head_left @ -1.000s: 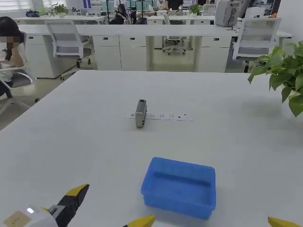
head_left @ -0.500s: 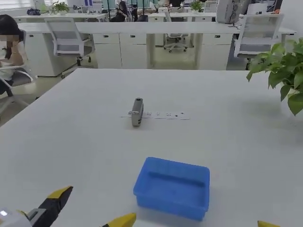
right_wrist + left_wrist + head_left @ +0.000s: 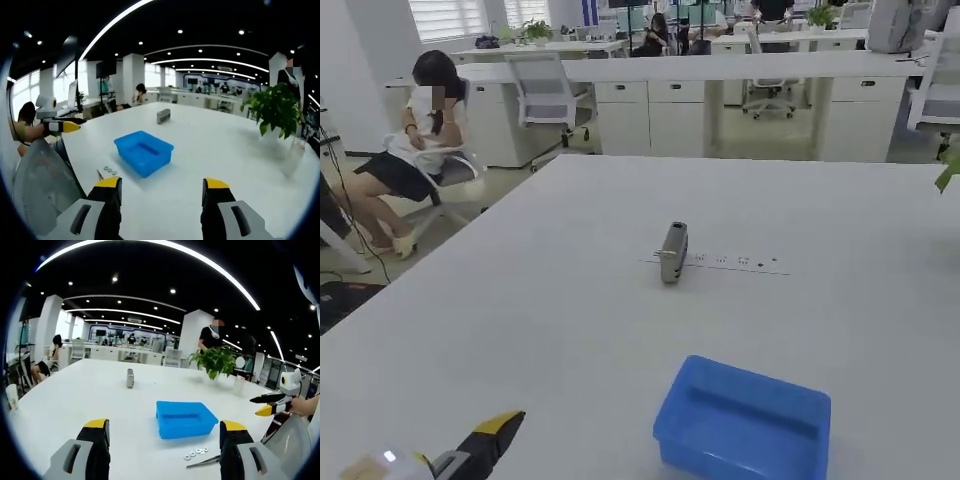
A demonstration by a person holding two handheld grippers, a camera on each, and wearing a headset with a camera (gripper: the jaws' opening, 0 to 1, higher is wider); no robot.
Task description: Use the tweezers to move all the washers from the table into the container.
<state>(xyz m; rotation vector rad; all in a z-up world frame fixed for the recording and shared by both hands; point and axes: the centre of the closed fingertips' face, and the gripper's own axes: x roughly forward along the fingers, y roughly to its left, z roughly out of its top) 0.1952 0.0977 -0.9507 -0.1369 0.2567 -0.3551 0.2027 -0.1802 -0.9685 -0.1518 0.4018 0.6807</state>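
The blue container (image 3: 743, 420) stands on the white table near its front edge; it also shows in the gripper views (image 3: 184, 417) (image 3: 144, 151). A few small metal washers (image 3: 195, 454) (image 3: 107, 170) lie on the table just in front of it, with the tweezers (image 3: 206, 460) beside them. My left gripper (image 3: 165, 445) is open and empty, held back from the container. One of its yellow-tipped fingers (image 3: 492, 440) shows at the bottom left of the head view. My right gripper (image 3: 162, 200) is open too, off to the container's other side.
A grey device (image 3: 673, 251) stands mid-table beside an inset socket strip (image 3: 735, 262). A potted plant (image 3: 275, 110) sits at the table's far right. A person sits on a chair (image 3: 420, 150) beyond the left edge. Desks and chairs fill the background.
The head camera has swung left, so the container and the grey device sit further right in the picture. Nothing on the table has moved.
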